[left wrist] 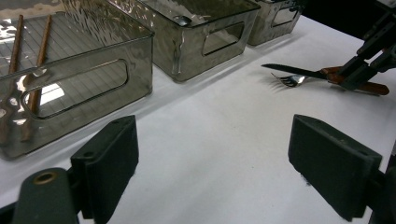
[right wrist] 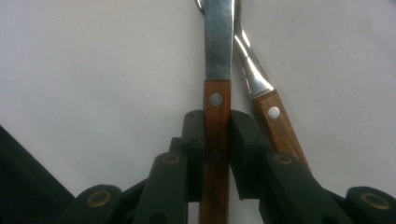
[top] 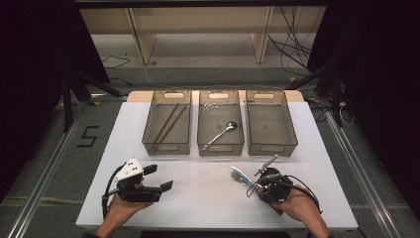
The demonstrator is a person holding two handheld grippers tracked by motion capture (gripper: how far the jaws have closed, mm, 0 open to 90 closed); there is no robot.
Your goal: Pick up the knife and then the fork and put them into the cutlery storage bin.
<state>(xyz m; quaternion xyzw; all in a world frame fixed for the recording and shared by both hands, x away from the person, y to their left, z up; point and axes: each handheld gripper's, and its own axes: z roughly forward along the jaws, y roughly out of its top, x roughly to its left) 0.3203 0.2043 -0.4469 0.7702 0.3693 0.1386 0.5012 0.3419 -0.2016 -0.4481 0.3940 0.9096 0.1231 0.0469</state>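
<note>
Two grippers rest low on the white tabletop [top: 208, 198]: the left gripper [top: 159, 177] spread and holding nothing, the right gripper [right wrist: 217, 135] pinching a wooden-handled steel knife [right wrist: 218, 84]. Three smoky plastic bins [top: 271, 148] hold brown chopsticks [top: 168, 123] and a steel spoon [top: 221, 132].

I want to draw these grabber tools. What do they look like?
Both are black, with two chunky flat jaws. The left gripper carries a white three-cornered plate with dark dots on top. The right gripper has brass-coloured rivets at its joints. A black cable trails from each.
</note>
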